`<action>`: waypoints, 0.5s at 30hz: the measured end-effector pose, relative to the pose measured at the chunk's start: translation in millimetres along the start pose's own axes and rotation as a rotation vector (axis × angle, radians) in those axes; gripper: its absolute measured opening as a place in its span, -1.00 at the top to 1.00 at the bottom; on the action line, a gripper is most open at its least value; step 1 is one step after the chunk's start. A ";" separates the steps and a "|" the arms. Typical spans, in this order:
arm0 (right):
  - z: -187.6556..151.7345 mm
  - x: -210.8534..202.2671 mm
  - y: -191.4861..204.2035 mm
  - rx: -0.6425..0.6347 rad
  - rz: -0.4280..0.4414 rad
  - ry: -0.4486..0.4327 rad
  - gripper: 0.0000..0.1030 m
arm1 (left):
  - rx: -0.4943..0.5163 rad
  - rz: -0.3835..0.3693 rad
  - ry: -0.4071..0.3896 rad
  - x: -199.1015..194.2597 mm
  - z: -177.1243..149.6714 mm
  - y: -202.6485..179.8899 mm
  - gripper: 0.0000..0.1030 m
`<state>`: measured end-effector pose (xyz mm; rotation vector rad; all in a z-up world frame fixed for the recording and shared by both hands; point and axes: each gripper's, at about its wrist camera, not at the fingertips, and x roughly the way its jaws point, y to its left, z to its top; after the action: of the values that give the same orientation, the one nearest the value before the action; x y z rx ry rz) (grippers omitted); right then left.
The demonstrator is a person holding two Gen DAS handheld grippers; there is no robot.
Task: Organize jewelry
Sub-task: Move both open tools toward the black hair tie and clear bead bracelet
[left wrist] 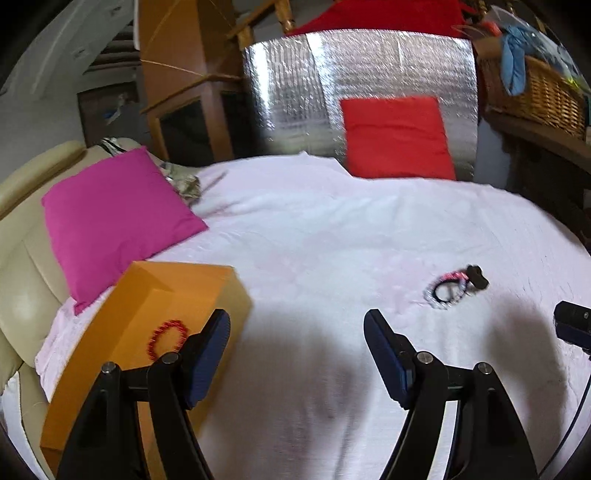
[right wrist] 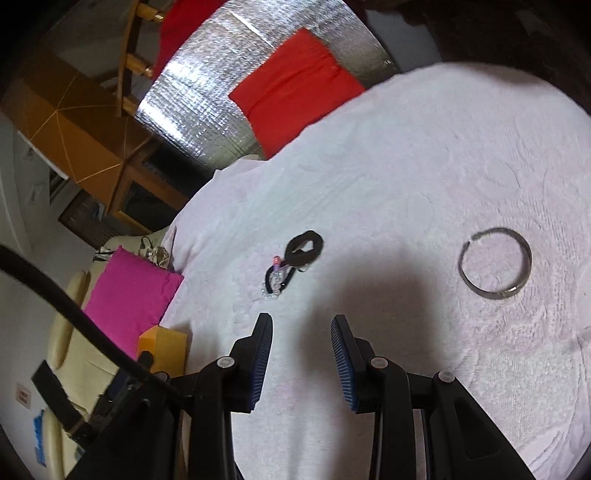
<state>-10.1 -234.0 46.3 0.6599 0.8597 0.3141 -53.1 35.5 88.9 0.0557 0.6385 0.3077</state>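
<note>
**Jewelry on fuzzy blanket, both grippers empty**

Red beaded bracelet lies on flat orange cardboard box. Right of the box on nubby pale pink blanket: blurred tangle of clear beads and black hair ties, then thin open silver metal bangle. Left gripper spread wide, empty; right gripper narrowly parted, empty.

One red bead bracelet counted, on one orange box. One small heap of bands counted on one white blanket: one black scrunchie, one clear bead bracelet, one pink bead bracelet; thin black bands in heap not countable. One silver bangle counted. Cushions: two red, one magenta. One wicker basket counted. Grippers: two, left gripper, right gripper.
</note>
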 end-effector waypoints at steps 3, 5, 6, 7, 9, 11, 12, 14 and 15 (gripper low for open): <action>2.5 5.3 -8.2 0.032 0.005 0.025 0.30 | 0.012 -0.019 0.027 8.9 -0.2 -15.5 -0.47; 4.0 7.4 -10.5 0.038 0.005 0.030 0.30 | 0.016 -0.031 0.038 14.3 0.7 -22.2 -0.47; 4.7 7.6 -11.9 0.040 0.006 0.033 0.30 | 0.018 -0.043 0.044 17.7 1.7 -26.8 -0.47; 5.4 8.5 -12.3 0.041 0.008 0.035 0.30 | 0.019 -0.054 0.048 20.1 1.7 -28.8 -0.47; 6.1 10.5 -12.7 0.042 0.004 0.042 0.30 | 0.021 -0.095 0.068 27.8 2.9 -36.7 -0.47; 6.5 12.1 -14.1 0.044 -0.003 0.048 0.30 | 0.007 -0.142 0.094 36.3 4.1 -42.5 -0.47; 6.9 12.6 -15.2 0.046 -0.005 0.049 0.30 | 0.003 -0.156 0.104 40.1 4.3 -45.9 -0.47; 7.6 12.2 -17.1 0.050 -0.007 0.047 0.30 | 0.007 -0.175 0.110 47.3 5.2 -54.1 -0.47; 8.4 12.0 -18.3 0.052 -0.010 0.046 0.30 | 0.018 -0.181 0.105 51.2 6.3 -59.9 -0.47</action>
<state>3.8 -245.3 31.2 0.6985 0.9169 0.2996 5.5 -6.0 55.7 -0.0015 0.7454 0.1308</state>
